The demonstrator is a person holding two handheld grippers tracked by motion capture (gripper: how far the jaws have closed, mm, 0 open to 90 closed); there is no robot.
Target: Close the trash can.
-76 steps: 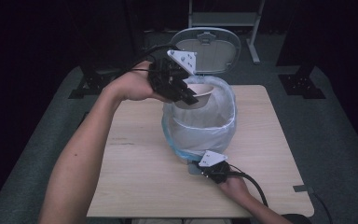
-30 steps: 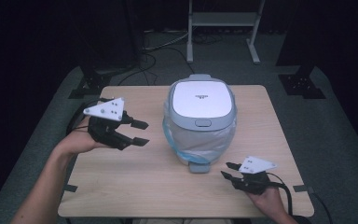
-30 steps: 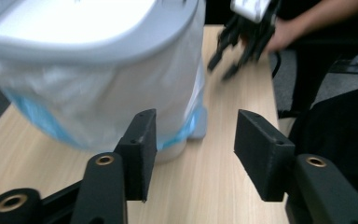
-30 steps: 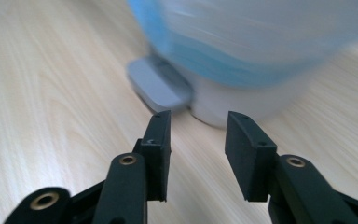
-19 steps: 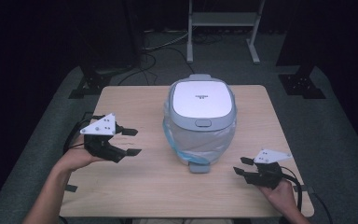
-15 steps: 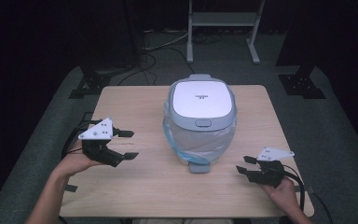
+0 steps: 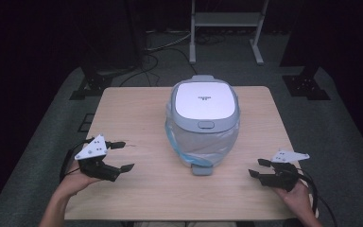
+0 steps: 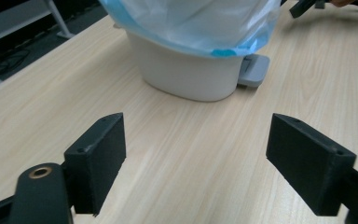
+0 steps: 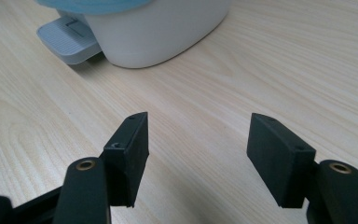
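A white pedal bin [image 7: 203, 99] with its grey-rimmed lid down stands mid-table, lined with a clear bag [image 7: 203, 142] that has a blue edge. Its grey pedal [image 7: 201, 169] faces the front. My left gripper [image 7: 125, 155] hovers low over the table's front left, well apart from the bin [image 8: 186, 79]. Its jaws have just been opening and are empty [image 8: 196, 163]. My right gripper [image 7: 255, 167] is at the front right, pointing toward the pedal [image 9: 67, 39]. Its jaws have also just been opening, with only bare wood between them [image 9: 198, 154].
The wooden table [image 7: 137, 109] has bare surface on both sides of the bin. A metal rack [image 7: 224, 19] and cables lie on the dark floor behind. In the left gripper view, the other gripper [image 8: 303, 5] shows far off beyond the bin.
The bin's lid, open earlier with my left gripper at it, is now down. Both hands have drawn back toward the table's front corners, the left sinking lower. Both jaws have spread wider.
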